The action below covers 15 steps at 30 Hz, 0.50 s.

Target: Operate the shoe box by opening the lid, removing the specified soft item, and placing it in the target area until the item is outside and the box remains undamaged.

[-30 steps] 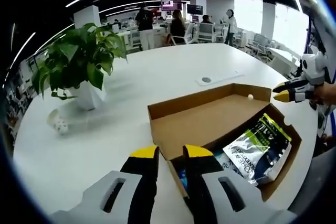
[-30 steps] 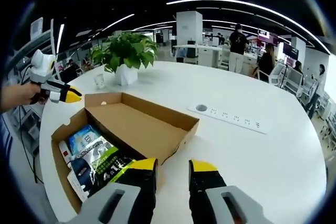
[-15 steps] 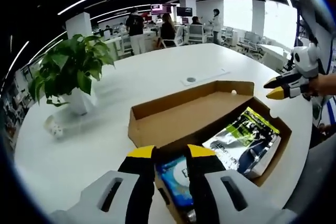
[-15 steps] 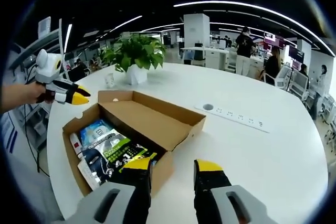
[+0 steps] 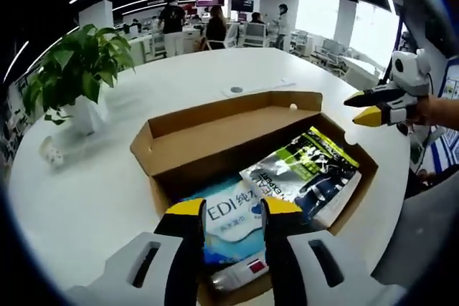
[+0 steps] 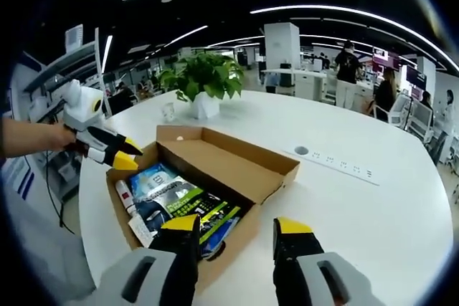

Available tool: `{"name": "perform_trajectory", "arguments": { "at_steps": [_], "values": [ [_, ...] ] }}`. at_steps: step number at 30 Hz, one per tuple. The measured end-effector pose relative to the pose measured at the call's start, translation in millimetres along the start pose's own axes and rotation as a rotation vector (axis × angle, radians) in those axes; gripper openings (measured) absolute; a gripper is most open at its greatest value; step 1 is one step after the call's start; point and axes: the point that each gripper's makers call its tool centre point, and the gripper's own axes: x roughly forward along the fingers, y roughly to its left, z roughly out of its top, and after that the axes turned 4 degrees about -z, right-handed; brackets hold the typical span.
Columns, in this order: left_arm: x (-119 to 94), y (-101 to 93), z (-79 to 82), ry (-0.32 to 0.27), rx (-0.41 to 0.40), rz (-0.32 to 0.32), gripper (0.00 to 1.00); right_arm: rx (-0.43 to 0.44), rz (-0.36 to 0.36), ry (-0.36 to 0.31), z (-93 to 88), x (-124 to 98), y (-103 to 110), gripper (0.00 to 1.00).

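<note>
Potted plant [image 5: 72, 77], white table [image 5: 93, 191]

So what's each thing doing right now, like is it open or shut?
Shoe box: lid open, flipped back flat.
Blue pack: lying inside the box.
Green and black pouch: lying inside the box.
Left gripper: jaws open, over the box.
Right gripper: jaws open, empty.

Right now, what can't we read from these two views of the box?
- Left gripper view: small tube at the shoe box near end, partly hidden behind the left gripper.
- Both views: what lies beneath the blue packet and green-black pouch is covered.
- Right gripper view: pouch print too small.
</note>
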Motion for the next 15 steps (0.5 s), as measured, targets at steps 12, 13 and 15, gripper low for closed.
{"name": "perform_trajectory", "arguments": {
  "at_steps": [12, 13, 15],
  "values": [
    [9.1, -20.1, -20.2, 0.039, -0.05, -0.072, 0.32, -0.035, 0.036, 0.009, -11.2, -5.0, 16.1, 0.45],
    [9.8, -21.8, -22.1, 0.041, -0.06, -0.079, 0.32, -0.037, 0.038, 0.01, -11.8, -5.4, 16.5, 0.45],
    [10.7, -23.7, -24.7, 0.047, -0.076, -0.084, 0.31, -0.033, 0.041, 0.009, -12.5, -6.3, 17.2, 0.46]
  ]
}}
